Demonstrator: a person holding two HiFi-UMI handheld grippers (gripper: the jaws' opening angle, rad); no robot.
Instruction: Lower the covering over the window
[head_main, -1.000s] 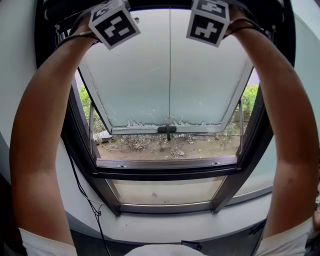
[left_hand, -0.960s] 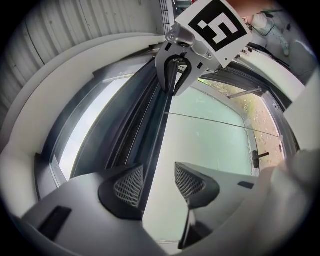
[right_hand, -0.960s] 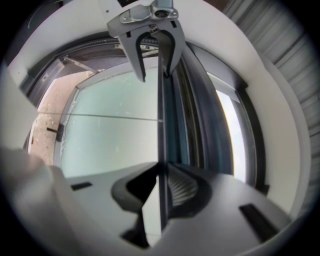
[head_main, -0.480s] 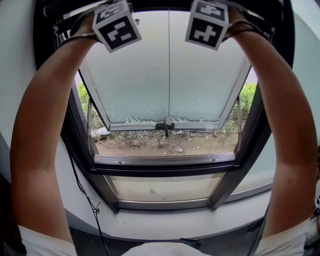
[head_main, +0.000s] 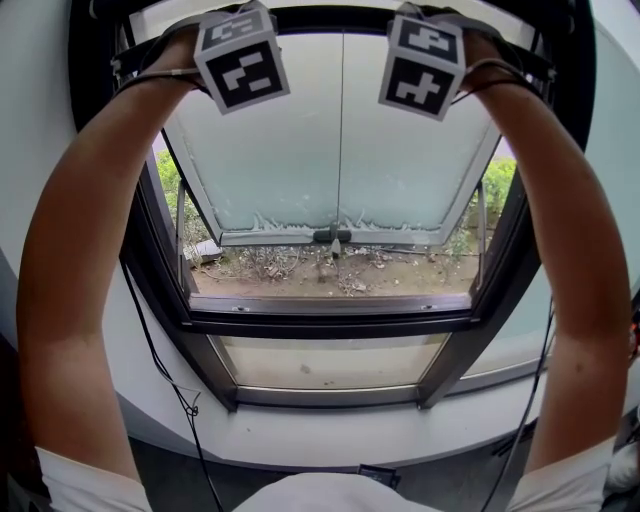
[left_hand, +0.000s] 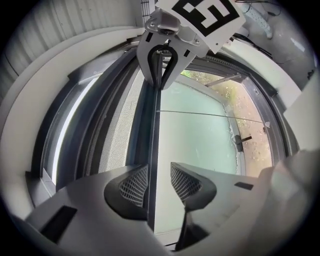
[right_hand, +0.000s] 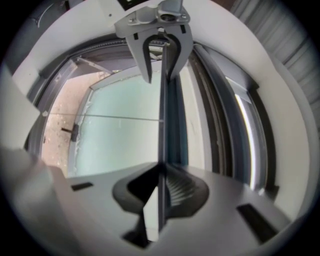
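The right gripper is pinching the covering's thin bottom rail between nearly closed jaws that have just been tightening. The left gripper is only straddling that rail, its jaws having just been narrowing, with a gap showing at one pad. The mesh covering is sitting high at the top of the window. Pulling now is risking a one-sided tug, with the rail tilting, jamming askew, or slipping free and snapping upward.

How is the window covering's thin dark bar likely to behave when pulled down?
The bar is probably stiff: it runs straight. It looks slim, so likely light. The mesh beside it seems floppy, so pulling one end might skew it.
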